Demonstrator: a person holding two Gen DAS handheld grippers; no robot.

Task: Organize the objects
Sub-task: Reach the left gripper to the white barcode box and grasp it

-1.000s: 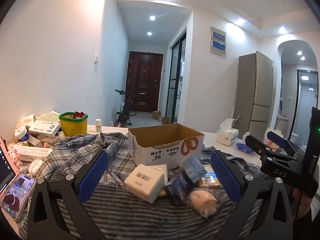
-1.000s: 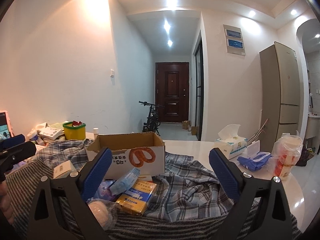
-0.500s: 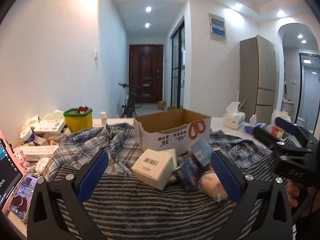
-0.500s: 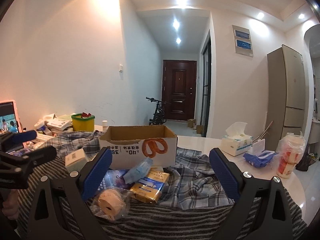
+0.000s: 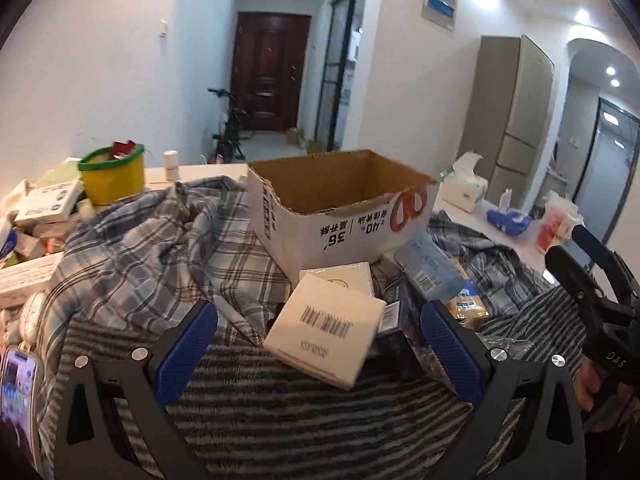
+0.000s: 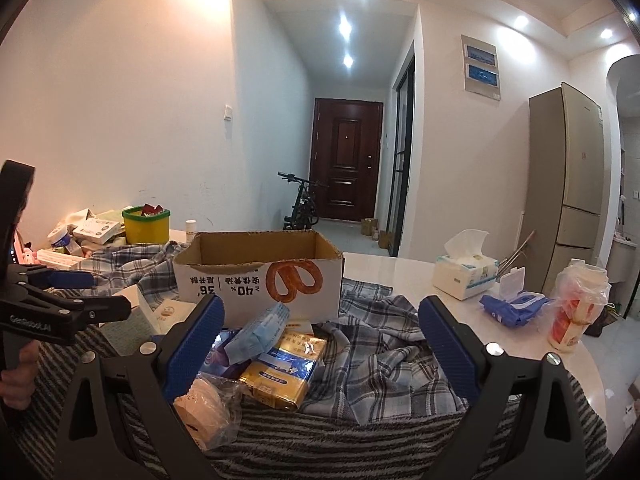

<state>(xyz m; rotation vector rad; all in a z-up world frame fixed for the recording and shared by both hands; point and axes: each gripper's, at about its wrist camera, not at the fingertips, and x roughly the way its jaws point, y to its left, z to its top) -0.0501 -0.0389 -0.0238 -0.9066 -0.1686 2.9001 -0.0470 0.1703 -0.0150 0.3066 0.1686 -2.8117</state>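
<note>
While both claws stood wide and empty, the white box (image 5: 326,334) lay at 12 o'clock between the left gripper (image 5: 318,354) pads, likely light, stiff; gripping its flat sides looked safest.

The left gripper (image 5: 318,354) has come forward and tipped down toward the heap, so the white barcode box (image 5: 325,338) now sits between its wide-apart blue pads, where a second ago it lay well ahead of them. The right gripper (image 6: 318,344) has drawn nearer the cardboard box (image 6: 260,276) too, its pads now framing the blue packet (image 6: 258,334) and gold packet (image 6: 286,368).
</note>
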